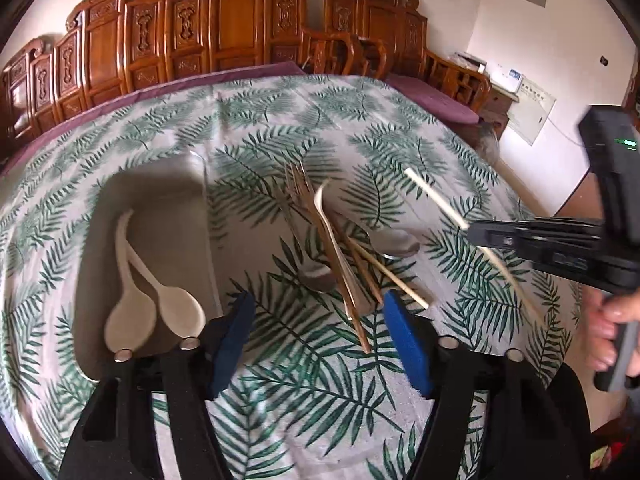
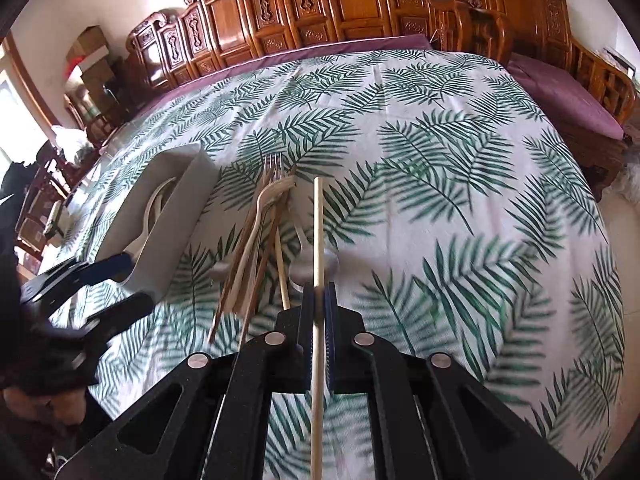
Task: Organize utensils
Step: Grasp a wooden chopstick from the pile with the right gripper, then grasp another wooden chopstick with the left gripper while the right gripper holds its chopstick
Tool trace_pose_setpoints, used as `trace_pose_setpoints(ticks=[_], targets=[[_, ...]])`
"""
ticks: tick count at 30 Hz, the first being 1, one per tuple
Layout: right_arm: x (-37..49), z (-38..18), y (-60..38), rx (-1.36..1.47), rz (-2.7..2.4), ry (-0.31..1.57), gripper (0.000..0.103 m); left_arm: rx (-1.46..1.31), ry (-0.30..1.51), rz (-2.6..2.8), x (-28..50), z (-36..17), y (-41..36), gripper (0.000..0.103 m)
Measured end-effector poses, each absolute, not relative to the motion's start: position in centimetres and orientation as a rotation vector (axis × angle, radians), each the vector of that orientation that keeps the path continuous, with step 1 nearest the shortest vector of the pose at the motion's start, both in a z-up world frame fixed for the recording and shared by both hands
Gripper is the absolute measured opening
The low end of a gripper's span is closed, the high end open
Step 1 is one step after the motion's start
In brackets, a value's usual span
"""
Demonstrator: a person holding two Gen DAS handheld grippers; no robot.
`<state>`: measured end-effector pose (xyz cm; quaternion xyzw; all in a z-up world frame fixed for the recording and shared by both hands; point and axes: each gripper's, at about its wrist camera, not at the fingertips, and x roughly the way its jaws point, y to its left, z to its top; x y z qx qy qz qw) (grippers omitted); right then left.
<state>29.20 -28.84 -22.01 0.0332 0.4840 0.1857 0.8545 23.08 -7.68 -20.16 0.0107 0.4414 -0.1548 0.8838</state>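
A pale wooden chopstick (image 2: 318,220) runs straight through my right gripper (image 2: 319,294), which is shut on it and holds it above the table. In the left wrist view that chopstick (image 1: 436,196) slants across the right gripper (image 1: 478,234). My left gripper (image 1: 320,340) stands open over the cloth, its blue pads (image 1: 408,344) on either side of the near ends of a mixed pile (image 1: 320,232) of forks, spoons and chopsticks, touching none. A grey tray (image 1: 160,220) on the left holds two white spoons (image 1: 160,300).
A leaf-print cloth (image 2: 440,160) covers the table. Carved wooden benches (image 1: 224,32) with purple cushions line the far side. From the right wrist, the left gripper (image 2: 124,284) sits by the tray's near wall (image 2: 176,220). A person's hand (image 1: 612,328) grips the right handle.
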Motion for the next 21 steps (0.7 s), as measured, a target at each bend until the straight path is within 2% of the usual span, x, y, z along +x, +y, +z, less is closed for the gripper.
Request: trace_pose_setpoints(ticks=[17,21], targets=[[27.9,-22.6,-30.4,0.087,0.437,1.004,0.006,-0.005,1.054,-0.309,24.7,-24.6,-10.4,0.030],[27.9,-22.2,-30.5,0.094,0.446,0.999,0.006,-0.003,1.081,-0.309,24.6,-25.3,-10.9,0.029]])
